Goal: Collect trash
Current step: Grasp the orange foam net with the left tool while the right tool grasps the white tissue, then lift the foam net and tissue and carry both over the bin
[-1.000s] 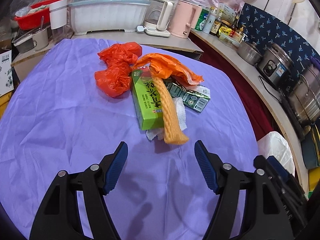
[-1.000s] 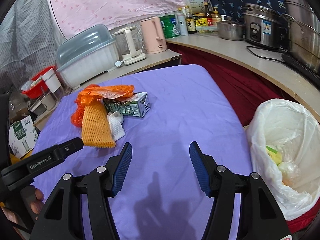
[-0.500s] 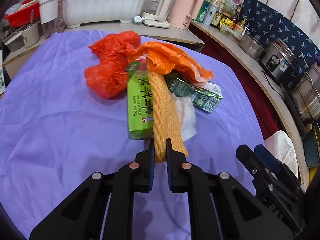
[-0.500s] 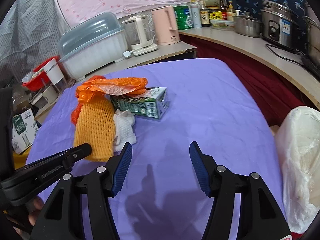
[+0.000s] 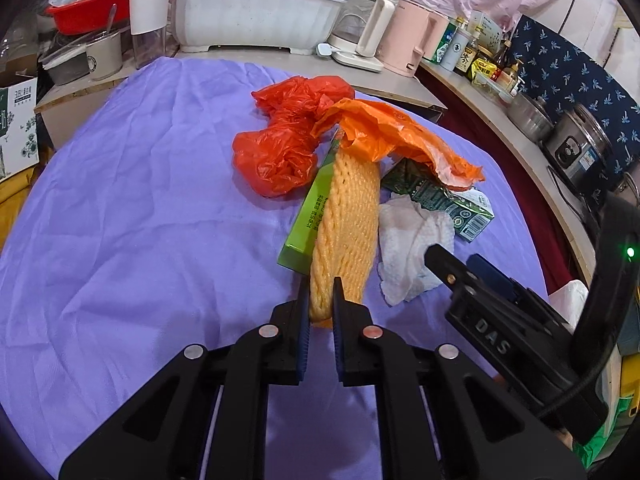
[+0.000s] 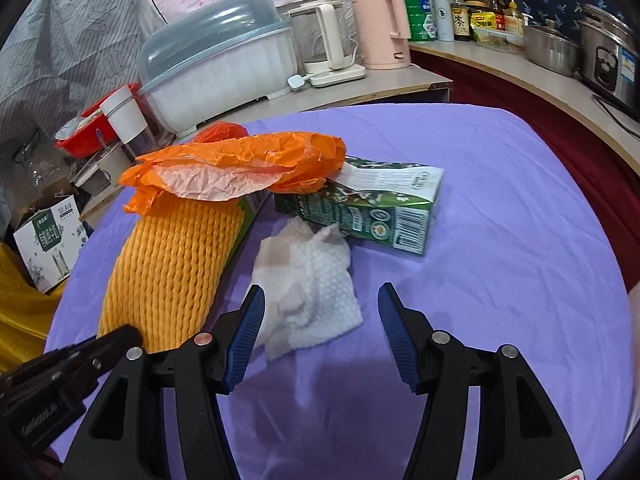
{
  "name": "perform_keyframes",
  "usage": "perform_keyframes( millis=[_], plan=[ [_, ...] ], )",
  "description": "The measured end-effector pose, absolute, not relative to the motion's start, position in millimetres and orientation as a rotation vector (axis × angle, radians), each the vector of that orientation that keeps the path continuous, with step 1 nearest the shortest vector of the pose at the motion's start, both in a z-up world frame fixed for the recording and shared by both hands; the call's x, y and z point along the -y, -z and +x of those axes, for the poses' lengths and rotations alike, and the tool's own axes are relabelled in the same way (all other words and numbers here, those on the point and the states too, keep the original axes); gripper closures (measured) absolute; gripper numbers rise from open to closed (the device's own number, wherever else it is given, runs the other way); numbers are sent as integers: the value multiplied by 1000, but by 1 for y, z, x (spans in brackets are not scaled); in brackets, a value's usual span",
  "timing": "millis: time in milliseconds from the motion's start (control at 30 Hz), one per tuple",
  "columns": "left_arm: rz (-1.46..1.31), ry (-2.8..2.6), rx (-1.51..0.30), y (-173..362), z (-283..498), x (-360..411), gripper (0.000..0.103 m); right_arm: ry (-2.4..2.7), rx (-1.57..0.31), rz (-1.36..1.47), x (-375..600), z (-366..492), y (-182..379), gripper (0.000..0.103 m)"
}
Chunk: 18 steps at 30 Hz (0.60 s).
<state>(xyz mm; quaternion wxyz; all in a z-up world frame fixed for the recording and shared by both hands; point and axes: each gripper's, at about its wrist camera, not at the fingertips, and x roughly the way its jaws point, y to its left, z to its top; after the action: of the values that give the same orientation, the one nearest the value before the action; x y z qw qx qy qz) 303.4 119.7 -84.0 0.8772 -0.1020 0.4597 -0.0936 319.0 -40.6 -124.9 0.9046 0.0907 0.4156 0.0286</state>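
A heap of trash lies on the purple cloth. My left gripper (image 5: pixel 321 294) is shut on the near end of the orange foam net sleeve (image 5: pixel 348 220), which rests across a light green box (image 5: pixel 310 208). An orange plastic bag (image 5: pixel 396 136) drapes over the sleeve's far end, and a red bag (image 5: pixel 284 148) sits to its left. In the right wrist view the sleeve (image 6: pixel 172 268) lies at the left. My right gripper (image 6: pixel 320 304) stands open around the near edge of a crumpled white tissue (image 6: pixel 308 280), pads apart from it. A dark green carton (image 6: pixel 368 212) lies behind the tissue.
The table's purple cloth (image 5: pixel 120 220) drops off at the right. Behind the table a counter carries a white lidded dish rack (image 6: pixel 216 68), a glass kettle (image 6: pixel 328 40), a pink kettle (image 6: pixel 380 28), bottles, pots and a rice cooker (image 5: pixel 580 152). A cardboard box (image 6: pixel 48 240) stands at the left.
My left gripper went forward and shut on the foam sleeve's near end. My right gripper swung left from beside the white trash bag toward the tissue and stayed open.
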Motion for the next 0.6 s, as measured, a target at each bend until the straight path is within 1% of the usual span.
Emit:
perform_keyframes(
  millis=[100, 167, 200, 233, 267, 367, 600],
  plan=[
    [-213, 198, -961, 86, 305, -121, 93, -61, -870, 175, 38, 327, 130, 53],
    [-216, 197, -966, 89, 305, -121, 93, -62, -883, 177, 38, 330, 133, 66],
    [-217, 197, -968, 89, 305, -121, 93, -62, -893, 181, 39, 331, 136, 70],
    [-214, 195, -968, 89, 305, -120, 93, -67, -905, 185, 39, 331, 138, 81],
    [-209, 194, -969, 89, 304, -119, 93, -72, -909, 187, 39, 330, 139, 89],
    [-201, 190, -972, 89, 303, -117, 93, -70, -908, 182, 39, 322, 137, 96],
    [-179, 205, -962, 77, 283, -104, 93, -49, -876, 190, 51, 279, 115, 97]
  ],
)
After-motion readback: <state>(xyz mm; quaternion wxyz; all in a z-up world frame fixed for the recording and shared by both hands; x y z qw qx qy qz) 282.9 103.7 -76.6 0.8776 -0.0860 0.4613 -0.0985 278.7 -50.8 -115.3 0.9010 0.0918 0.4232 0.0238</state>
